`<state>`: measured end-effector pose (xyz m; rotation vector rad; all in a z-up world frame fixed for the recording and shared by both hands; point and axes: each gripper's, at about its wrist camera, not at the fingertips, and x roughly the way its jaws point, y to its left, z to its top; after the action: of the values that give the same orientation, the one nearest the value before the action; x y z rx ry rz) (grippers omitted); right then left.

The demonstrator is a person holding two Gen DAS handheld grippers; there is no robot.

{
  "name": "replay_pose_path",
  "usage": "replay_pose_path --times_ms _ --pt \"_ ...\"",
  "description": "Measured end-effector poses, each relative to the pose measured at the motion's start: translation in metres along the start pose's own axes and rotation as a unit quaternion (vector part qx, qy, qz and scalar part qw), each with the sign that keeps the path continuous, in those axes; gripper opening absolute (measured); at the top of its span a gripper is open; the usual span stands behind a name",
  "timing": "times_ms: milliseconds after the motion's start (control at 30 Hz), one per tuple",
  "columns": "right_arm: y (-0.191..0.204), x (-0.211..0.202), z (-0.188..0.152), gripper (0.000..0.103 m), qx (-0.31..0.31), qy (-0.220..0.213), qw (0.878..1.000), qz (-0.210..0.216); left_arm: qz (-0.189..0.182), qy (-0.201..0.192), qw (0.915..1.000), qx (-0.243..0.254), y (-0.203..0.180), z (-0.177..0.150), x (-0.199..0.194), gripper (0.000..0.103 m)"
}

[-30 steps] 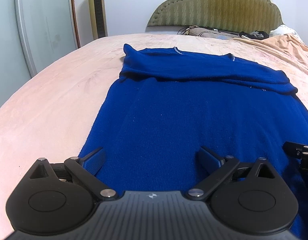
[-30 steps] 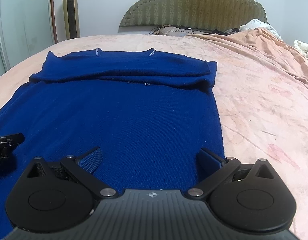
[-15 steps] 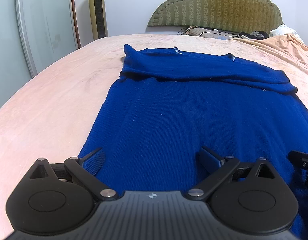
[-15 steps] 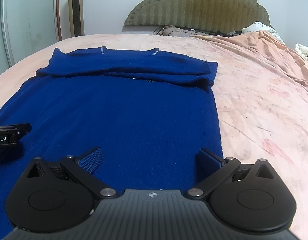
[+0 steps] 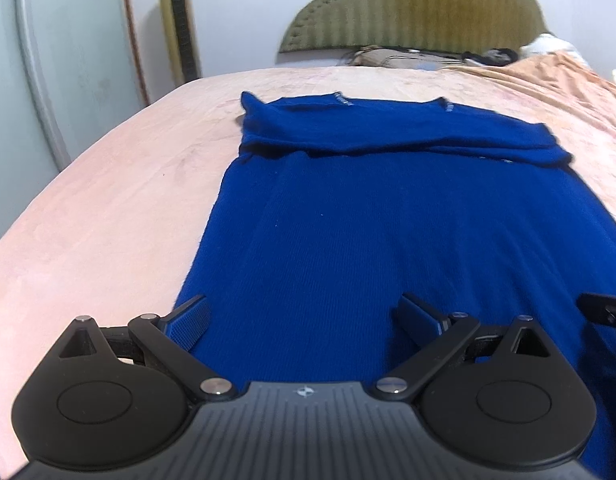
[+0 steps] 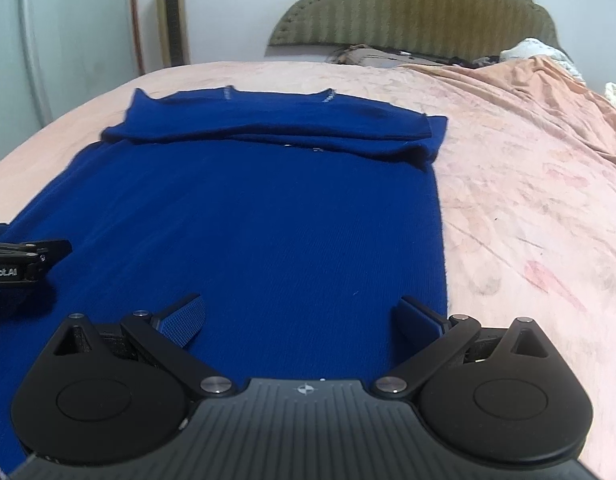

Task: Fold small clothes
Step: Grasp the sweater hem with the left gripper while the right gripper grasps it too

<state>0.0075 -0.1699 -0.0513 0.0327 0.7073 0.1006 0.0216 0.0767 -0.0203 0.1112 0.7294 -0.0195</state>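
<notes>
On the bed [image 5: 108, 208], sweater [image 5: 388, 232] lies flat, far end with the neckline already folded over into a band. Left claw [image 5: 304, 320] is wide open, empty, over the near left part, its left finger just at the side edge. Right claw [image 6: 302, 318] is likewise wide open and empty, over the near right part, its right finger at the right edge. My read: next is the hem pinch. Drop both low, catch both layers at matching spots near the corners, close together, lift evenly, carry the hem to the band without skewing.
</notes>
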Motion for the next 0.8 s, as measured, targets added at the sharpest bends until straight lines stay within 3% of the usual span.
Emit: replay_pose_path --times_ms 167,333,500,600,733,800 --pt "-0.009 -0.019 -0.009 0.103 0.004 0.0 0.999 0.05 -0.026 -0.017 0.9995 0.006 0.031 -0.011 -0.033 0.101" --pt "-0.036 -0.04 -0.018 0.103 0.042 0.013 0.996 0.082 -0.06 0.004 0.9975 -0.038 0.08 -0.025 -0.05 0.101" --pt "-0.063 -0.064 -0.024 0.103 0.045 0.03 0.996 0.07 -0.126 0.035 0.9878 -0.084 0.117 -0.04 -0.056 0.101" --pt "-0.08 -0.071 -0.029 0.103 0.064 0.046 0.994 0.076 -0.169 0.051 0.9792 -0.1 0.123 -0.05 -0.056 0.101" --pt "-0.095 -0.073 -0.039 0.103 0.091 0.067 0.989 0.1 -0.187 0.05 0.9773 -0.086 0.114 -0.053 -0.057 0.101" --pt "-0.092 -0.076 -0.043 0.103 0.074 0.07 0.989 0.105 -0.202 0.051 0.9751 -0.077 0.111 -0.053 -0.057 0.101"
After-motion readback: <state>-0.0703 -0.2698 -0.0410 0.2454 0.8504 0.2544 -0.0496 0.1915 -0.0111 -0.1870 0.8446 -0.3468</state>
